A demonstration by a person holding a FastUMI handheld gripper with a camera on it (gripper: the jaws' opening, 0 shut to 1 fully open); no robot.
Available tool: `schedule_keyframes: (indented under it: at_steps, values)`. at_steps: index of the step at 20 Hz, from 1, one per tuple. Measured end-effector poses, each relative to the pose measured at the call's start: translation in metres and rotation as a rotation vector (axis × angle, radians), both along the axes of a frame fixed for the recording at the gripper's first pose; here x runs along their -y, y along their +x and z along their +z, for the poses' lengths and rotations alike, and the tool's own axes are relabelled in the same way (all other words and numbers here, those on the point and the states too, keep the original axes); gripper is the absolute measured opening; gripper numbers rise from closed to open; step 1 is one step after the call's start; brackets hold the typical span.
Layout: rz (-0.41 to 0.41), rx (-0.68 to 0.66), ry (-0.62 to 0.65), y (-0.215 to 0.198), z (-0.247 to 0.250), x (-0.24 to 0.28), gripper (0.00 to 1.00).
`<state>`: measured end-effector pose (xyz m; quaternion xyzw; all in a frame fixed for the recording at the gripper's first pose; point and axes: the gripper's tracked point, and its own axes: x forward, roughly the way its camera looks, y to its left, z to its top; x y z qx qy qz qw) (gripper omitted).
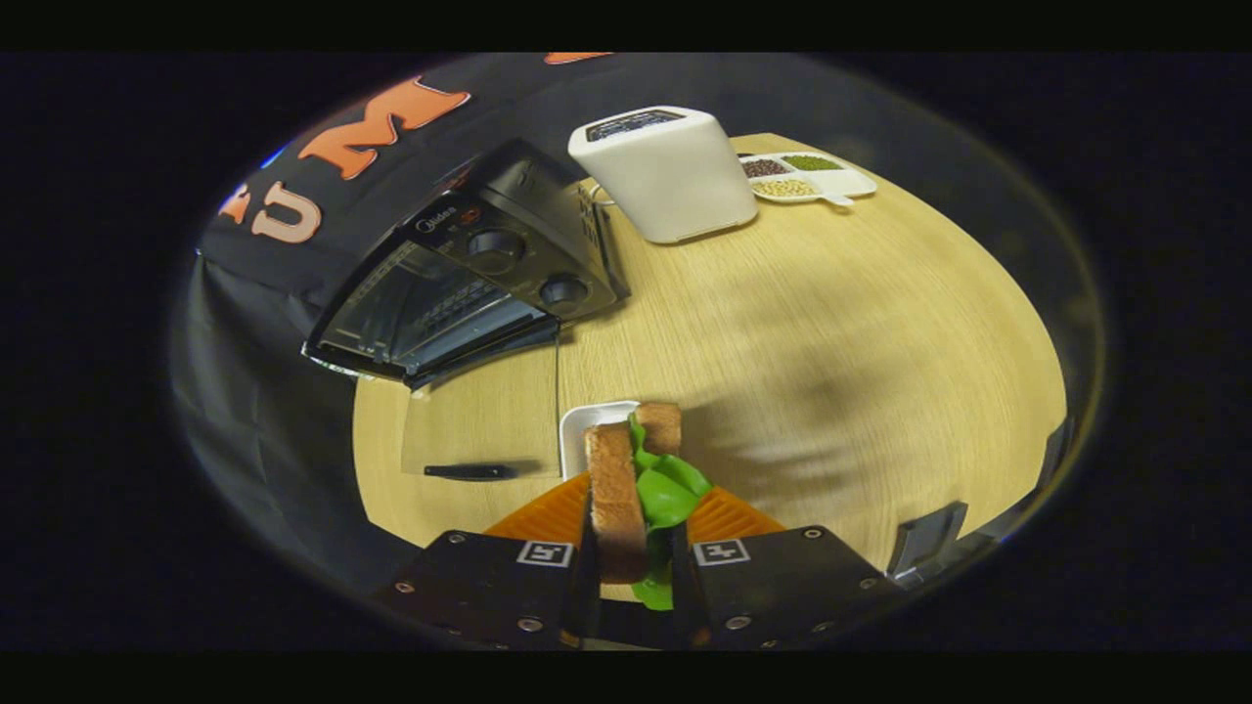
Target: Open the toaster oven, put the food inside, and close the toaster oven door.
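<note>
Gripper (641,508): clamped on the sandwich (636,489), held upright between both fingers.
Plate (585,430): white, seen just beyond the sandwich.
Toaster oven (469,284): beyond the plate, glass door (479,416) dropped open.

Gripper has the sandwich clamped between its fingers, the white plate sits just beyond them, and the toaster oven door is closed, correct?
Not quite: the toaster oven door is open, folded down flat, as the gripper view shows. The rest holds: the gripper clamps the sandwich, and the white plate sits just beyond the fingers.
</note>
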<state>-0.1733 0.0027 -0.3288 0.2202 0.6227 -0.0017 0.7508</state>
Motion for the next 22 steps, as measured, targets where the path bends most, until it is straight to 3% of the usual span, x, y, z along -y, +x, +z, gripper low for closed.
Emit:
schedule_keyframes:
  at_steps: [8,17,22]
  values:
    - [0.002,0.121,-0.062,0.040,0.042,0.003,0.29]
    - [-0.009,0.277,0.151,0.089,0.070,-0.099,0.29]
    - [-0.072,0.348,0.270,0.115,0.073,-0.149,0.29]
